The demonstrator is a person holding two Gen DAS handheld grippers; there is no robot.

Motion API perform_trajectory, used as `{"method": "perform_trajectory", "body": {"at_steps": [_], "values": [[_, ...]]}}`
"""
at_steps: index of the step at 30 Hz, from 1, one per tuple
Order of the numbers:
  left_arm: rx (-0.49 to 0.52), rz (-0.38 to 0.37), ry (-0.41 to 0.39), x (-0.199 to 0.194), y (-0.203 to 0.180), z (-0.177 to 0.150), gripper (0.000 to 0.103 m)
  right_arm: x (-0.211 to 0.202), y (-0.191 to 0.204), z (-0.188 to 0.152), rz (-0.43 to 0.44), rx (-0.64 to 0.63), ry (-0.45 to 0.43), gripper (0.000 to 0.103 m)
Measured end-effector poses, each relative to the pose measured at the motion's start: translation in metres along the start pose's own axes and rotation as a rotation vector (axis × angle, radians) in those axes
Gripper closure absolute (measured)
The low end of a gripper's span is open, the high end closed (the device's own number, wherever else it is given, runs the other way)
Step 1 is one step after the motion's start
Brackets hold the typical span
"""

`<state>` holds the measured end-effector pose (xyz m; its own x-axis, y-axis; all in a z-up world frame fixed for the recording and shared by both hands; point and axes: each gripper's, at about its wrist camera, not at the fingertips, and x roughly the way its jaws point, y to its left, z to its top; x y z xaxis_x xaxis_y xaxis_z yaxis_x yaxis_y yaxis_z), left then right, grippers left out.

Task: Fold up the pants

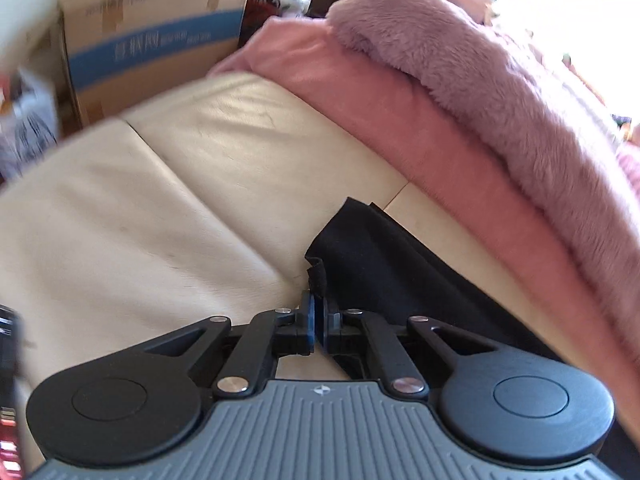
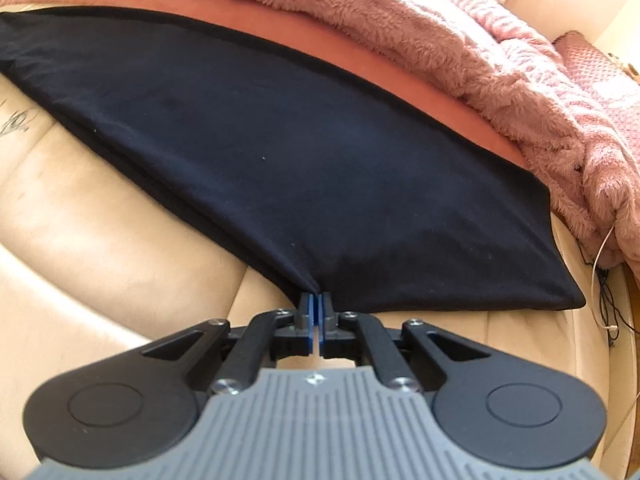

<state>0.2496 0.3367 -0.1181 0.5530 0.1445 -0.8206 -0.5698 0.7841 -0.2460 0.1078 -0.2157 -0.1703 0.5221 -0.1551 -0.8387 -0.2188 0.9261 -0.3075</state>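
Pinched tight on black cloth, the right gripper (image 2: pixel 319 300) holds the near edge of the black pants (image 2: pixel 256 152), its blue pads (image 2: pixel 310 312) pressed together with fabric gathered into a small pucker just ahead of the tips. From that point the pants fan away across the tan leather sofa seat (image 2: pixel 100 208), lying flat, with a squared corner off to the right and the long body running away to the upper left. Their far edge overlaps a salmon-pink sheet (image 2: pixel 360 52), and beyond that a heap of fluffy pink blanket (image 2: pixel 460 40) runs along the back. At the right margin, thin cables (image 2: pixel 604 280) trail beside the seat.

On the other side, the left gripper (image 1: pixel 319 308) has its jaws closed on a narrow strip at the end of the pants (image 1: pixel 380 264), a small flap of cloth standing just above the tips. Here the garment reaches away to the right of the gripper, its pointed corner resting on the cream cushion (image 1: pixel 180 184) near a seam. Behind it lie the pink sheet (image 1: pixel 360 92) and a mauve furry blanket (image 1: pixel 460 64). Farther back, blurred, stands a cardboard box (image 1: pixel 156 48) with a blue band.
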Motion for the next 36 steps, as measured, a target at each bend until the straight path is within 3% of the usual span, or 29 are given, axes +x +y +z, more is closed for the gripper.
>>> {"method": "perform_trajectory", "body": {"at_steps": [3,6,7,8,10,16,21,26,30,33,36], "values": [[0.062,0.042,-0.01,-0.014,0.003,-0.007,0.1,-0.01,-0.004,-0.005,0.068,-0.007,0.043,0.103],[0.038,0.009,-0.042,-0.032,0.009,-0.01,0.1,-0.018,-0.01,-0.009,0.143,0.011,0.043,0.098],[0.028,-0.024,-0.065,-0.043,0.008,-0.009,0.1,-0.022,-0.015,-0.009,0.185,0.037,0.035,0.092],[0.032,-0.052,-0.092,-0.055,0.004,-0.009,0.1,-0.026,-0.019,-0.009,0.219,0.063,0.021,0.07],[0.074,-0.11,-0.147,-0.078,-0.014,-0.01,0.1,-0.038,-0.027,-0.006,0.266,0.108,-0.036,0.052],[0.282,-0.264,-0.266,-0.133,-0.102,-0.035,0.1,-0.042,-0.029,0.011,0.258,0.179,-0.13,0.052],[0.524,-0.341,-0.327,-0.154,-0.183,-0.095,0.1,-0.034,-0.029,0.018,0.281,0.267,-0.167,0.052],[0.769,-0.406,-0.212,-0.139,-0.236,-0.19,0.1,-0.031,-0.031,0.021,0.311,0.295,-0.191,0.052],[0.936,-0.397,0.018,-0.099,-0.248,-0.256,0.098,-0.026,-0.031,0.014,0.337,0.335,-0.164,0.052],[0.863,-0.461,0.193,-0.084,-0.236,-0.256,0.087,-0.023,-0.026,0.01,0.354,0.344,-0.139,0.052],[0.781,-0.537,0.212,-0.09,-0.226,-0.234,0.076,-0.021,-0.02,0.006,0.377,0.347,-0.136,0.052]]}}
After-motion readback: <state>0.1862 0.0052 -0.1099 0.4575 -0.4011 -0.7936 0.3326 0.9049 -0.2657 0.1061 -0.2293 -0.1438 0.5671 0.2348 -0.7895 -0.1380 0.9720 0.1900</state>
